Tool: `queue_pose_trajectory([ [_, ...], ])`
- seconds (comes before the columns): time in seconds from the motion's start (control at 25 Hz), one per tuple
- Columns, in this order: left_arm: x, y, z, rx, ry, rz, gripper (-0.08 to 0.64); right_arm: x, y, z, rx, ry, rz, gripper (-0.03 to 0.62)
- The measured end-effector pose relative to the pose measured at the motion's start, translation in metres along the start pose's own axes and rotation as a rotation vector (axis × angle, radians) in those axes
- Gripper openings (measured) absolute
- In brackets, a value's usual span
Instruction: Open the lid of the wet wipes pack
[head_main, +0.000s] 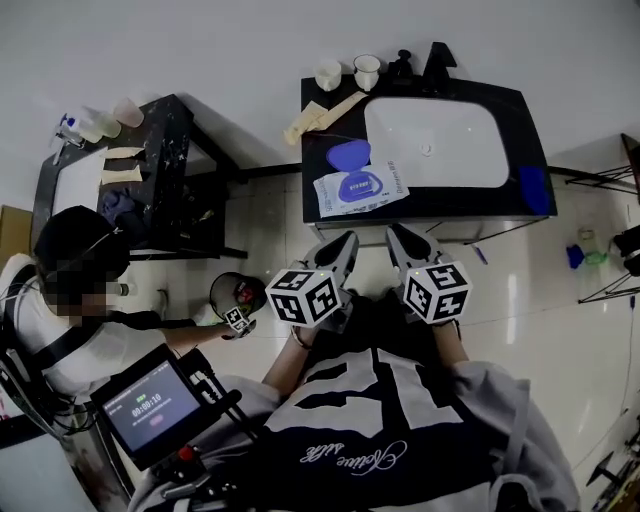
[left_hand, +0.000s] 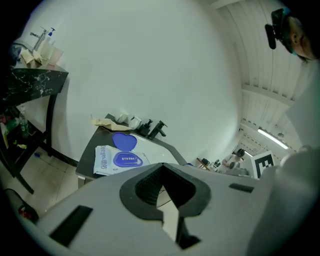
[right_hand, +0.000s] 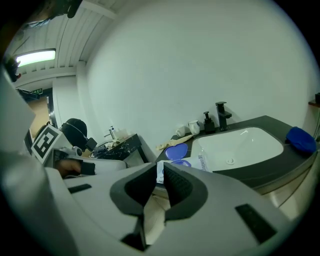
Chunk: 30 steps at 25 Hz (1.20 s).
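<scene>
The wet wipes pack (head_main: 378, 190) lies flat on the dark counter (head_main: 322, 130) left of the sink, white with a blue label. Its blue lid (head_main: 348, 155) stands flipped up and open at the pack's far side. The pack (left_hand: 105, 160) and its lid (left_hand: 124, 141) show in the left gripper view, and the same pack (right_hand: 202, 161) and lid (right_hand: 176, 150) in the right gripper view. My left gripper (head_main: 349, 238) and right gripper (head_main: 392, 232) hover side by side in front of the counter, short of the pack, both shut on nothing.
A white basin (head_main: 437, 142) fills the counter's right, with a black faucet (head_main: 438, 57), two cups (head_main: 367, 70) and a beige cloth (head_main: 325, 115) behind. A blue pad (head_main: 533, 187) lies at the right edge. A black marble table (head_main: 150, 170) and a seated person (head_main: 60, 300) are to the left.
</scene>
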<state>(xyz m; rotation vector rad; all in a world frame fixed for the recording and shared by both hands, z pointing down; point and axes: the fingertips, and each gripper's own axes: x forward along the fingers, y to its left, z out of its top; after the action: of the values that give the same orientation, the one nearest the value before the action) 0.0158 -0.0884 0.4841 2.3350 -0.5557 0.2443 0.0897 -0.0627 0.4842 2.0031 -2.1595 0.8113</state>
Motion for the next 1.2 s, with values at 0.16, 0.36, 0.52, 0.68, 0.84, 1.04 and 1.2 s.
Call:
queue_pose_trajectory([
  [0.16,-0.004,-0.026,-0.019,0.029,-0.007,-0.007,-0.002,-0.03,-0.004,-0.01,-0.008,-0.021,0.001,0.04],
  [0.36,0.0,-0.039,-0.013,0.006,-0.008,-0.002,-0.002,-0.037,-0.005,-0.005,-0.004,0.005,0.015,0.04],
  [0.52,-0.016,-0.078,-0.045,0.009,-0.031,0.007,-0.002,-0.08,-0.004,-0.029,-0.017,0.013,0.045,0.04],
  [0.68,-0.034,-0.126,-0.093,-0.005,-0.039,0.021,-0.002,-0.143,-0.001,-0.054,-0.034,0.007,0.077,0.04],
  [0.84,-0.043,-0.151,-0.125,0.002,-0.019,0.036,-0.002,-0.174,-0.001,-0.065,-0.028,-0.005,0.087,0.006],
  [1.04,-0.074,-0.18,-0.16,0.024,-0.001,0.064,-0.002,-0.213,0.012,-0.083,-0.005,-0.024,0.119,0.002],
  [1.2,-0.097,-0.182,-0.166,0.032,-0.023,0.104,-0.002,-0.22,0.032,-0.091,-0.01,-0.019,0.163,0.0],
])
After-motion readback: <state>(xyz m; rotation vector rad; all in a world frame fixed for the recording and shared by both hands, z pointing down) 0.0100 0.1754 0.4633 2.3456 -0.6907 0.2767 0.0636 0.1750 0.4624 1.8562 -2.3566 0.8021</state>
